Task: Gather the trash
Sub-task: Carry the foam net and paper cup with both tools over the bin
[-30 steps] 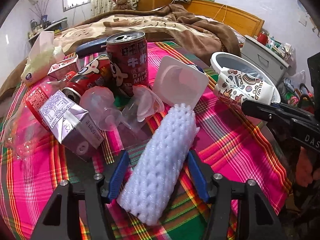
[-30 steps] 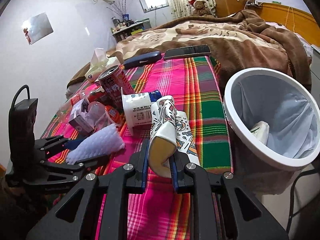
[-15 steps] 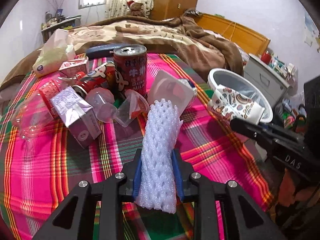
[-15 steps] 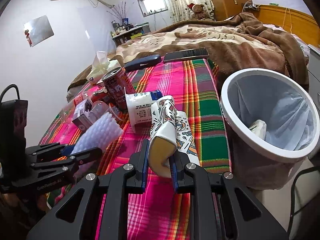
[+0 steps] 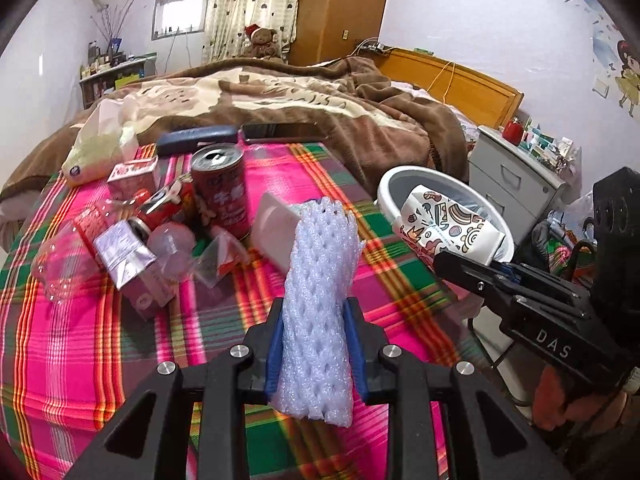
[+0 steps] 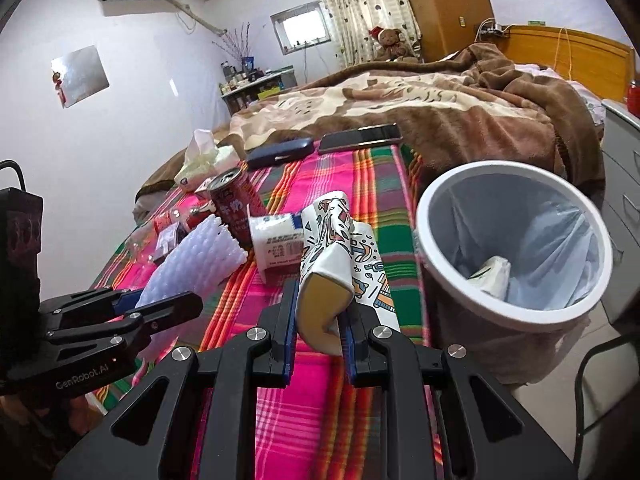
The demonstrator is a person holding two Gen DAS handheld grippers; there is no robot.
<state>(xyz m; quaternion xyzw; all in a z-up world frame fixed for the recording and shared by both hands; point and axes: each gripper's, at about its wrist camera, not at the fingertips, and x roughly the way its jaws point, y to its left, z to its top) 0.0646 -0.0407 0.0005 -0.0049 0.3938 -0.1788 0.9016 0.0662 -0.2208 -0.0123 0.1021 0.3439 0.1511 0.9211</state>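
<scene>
My left gripper (image 5: 316, 354) is shut on a white foam fruit net (image 5: 320, 292), lifted off the plaid tablecloth (image 5: 80, 340); the foam net (image 6: 192, 268) also shows at the left of the right wrist view. My right gripper (image 6: 320, 328) is shut on a crushed patterned paper cup (image 6: 336, 252), held above the table edge beside the white trash bin (image 6: 444, 280). In the left wrist view that paper cup (image 5: 444, 220) hangs in front of the bin (image 5: 388, 184). Crumpled paper lies inside the bin.
A red can (image 5: 220, 192), a yogurt tub (image 6: 276, 240), a purple carton (image 5: 132, 264), clear plastic cups (image 5: 172, 252) and small boxes crowd the table's left. A tissue pack (image 5: 100, 148), a dark case (image 5: 196, 138) and a phone (image 6: 360, 138) lie at the far edge by the bed. Drawers (image 5: 516, 184) stand beyond the bin.
My left gripper closed on the foam net and raised it off the cloth. The right gripper, still gripping the paper cup, rose a little towards the bin.
</scene>
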